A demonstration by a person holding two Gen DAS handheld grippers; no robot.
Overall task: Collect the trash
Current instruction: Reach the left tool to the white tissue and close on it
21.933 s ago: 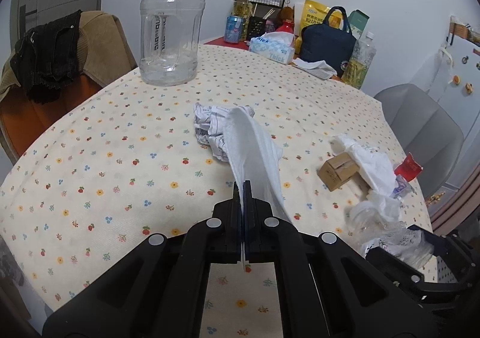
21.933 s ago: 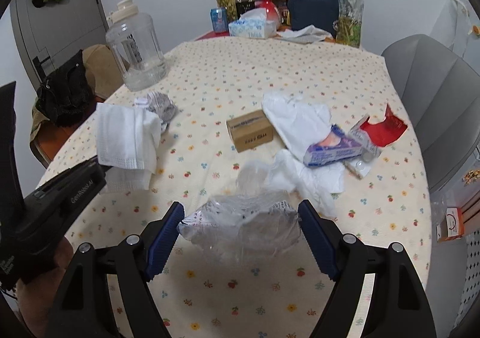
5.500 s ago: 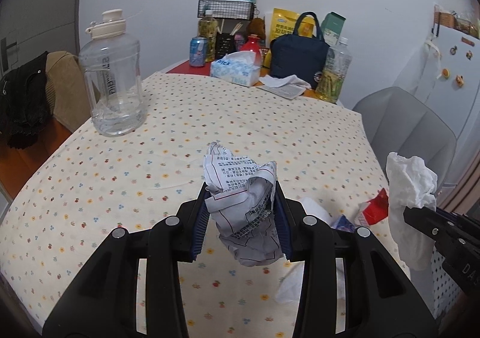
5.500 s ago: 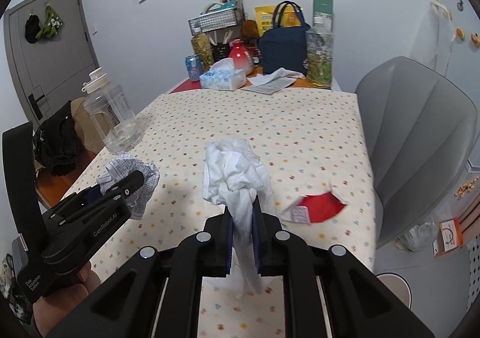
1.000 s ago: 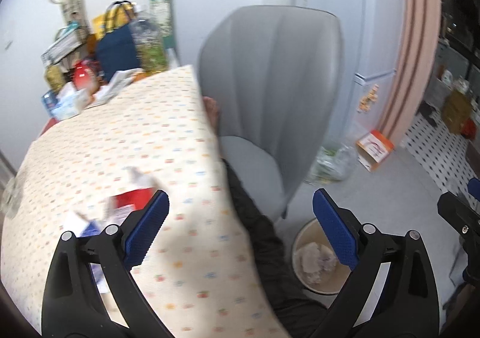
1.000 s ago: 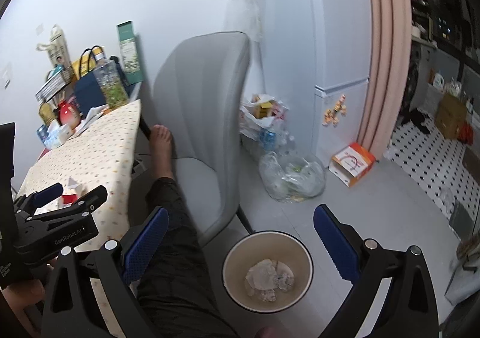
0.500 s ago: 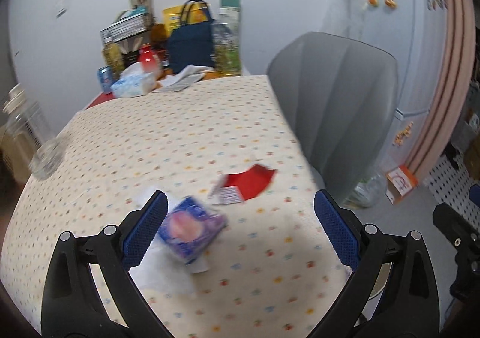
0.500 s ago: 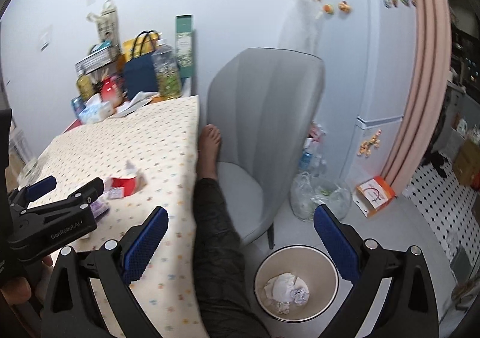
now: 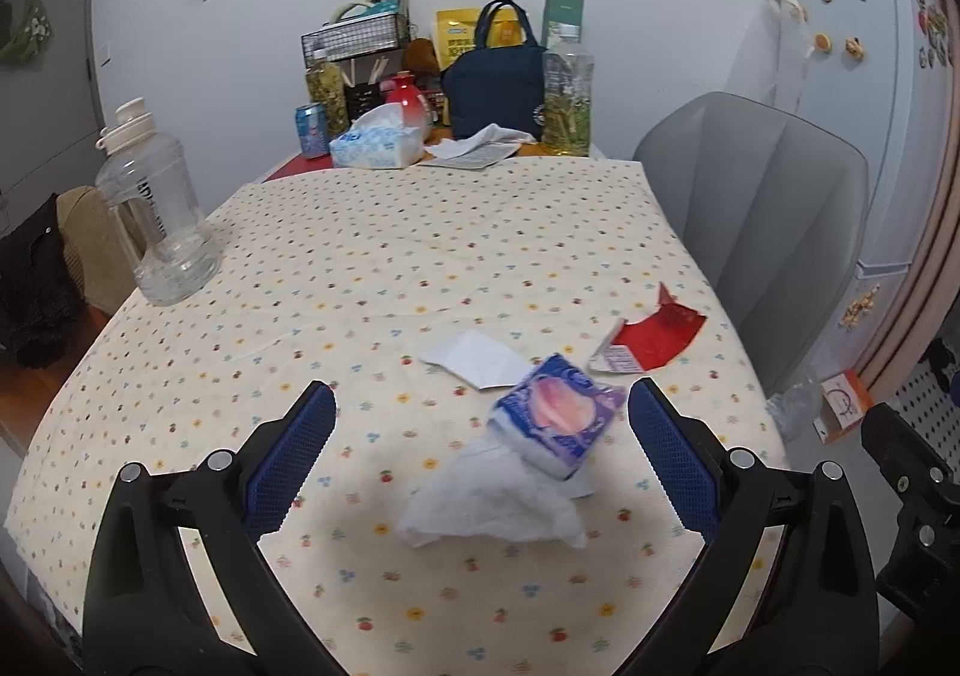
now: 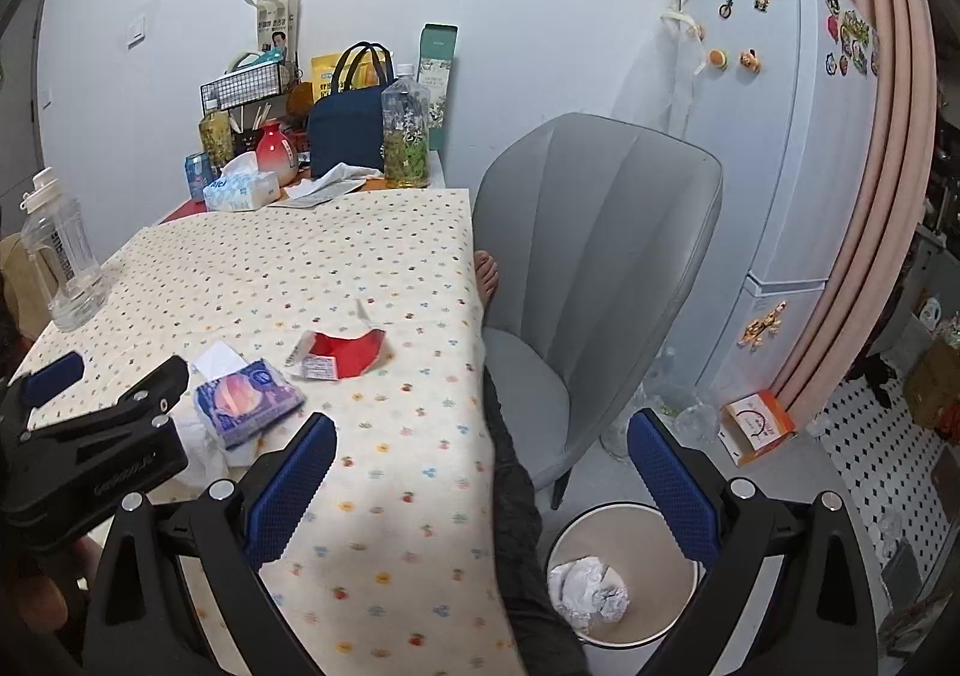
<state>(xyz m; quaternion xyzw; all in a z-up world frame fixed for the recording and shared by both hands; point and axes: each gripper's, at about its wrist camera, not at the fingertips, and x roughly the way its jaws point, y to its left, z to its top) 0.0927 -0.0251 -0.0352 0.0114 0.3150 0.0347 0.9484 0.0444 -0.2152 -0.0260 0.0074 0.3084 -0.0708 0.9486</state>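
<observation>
We see a big table [image 9: 372, 256] with a dotty cloth, and a gray chair [image 10: 600, 208] beside it. On the floor by the chair stands a round trash bin [image 10: 672, 574] with crumpled paper [image 10: 585, 592] inside. A person's leg [image 10: 516, 496] in dark pants reaches across the chair seat beside the table edge. Our left gripper [image 9: 480, 466] hangs over the near part of the table with its blue pads spread wide and nothing held. Between those pads lie a white tissue [image 9: 492, 508] and a purple tissue pack [image 9: 555, 412] that rests on top of it. A flat white paper [image 9: 474, 358] lies just behind the pack, and a torn red wrapper [image 9: 654, 340] sits near the table's right edge. Our right gripper [image 10: 480, 484] is wide open and empty too, held out over the table's edge, with the bin down below its right pad.
</observation>
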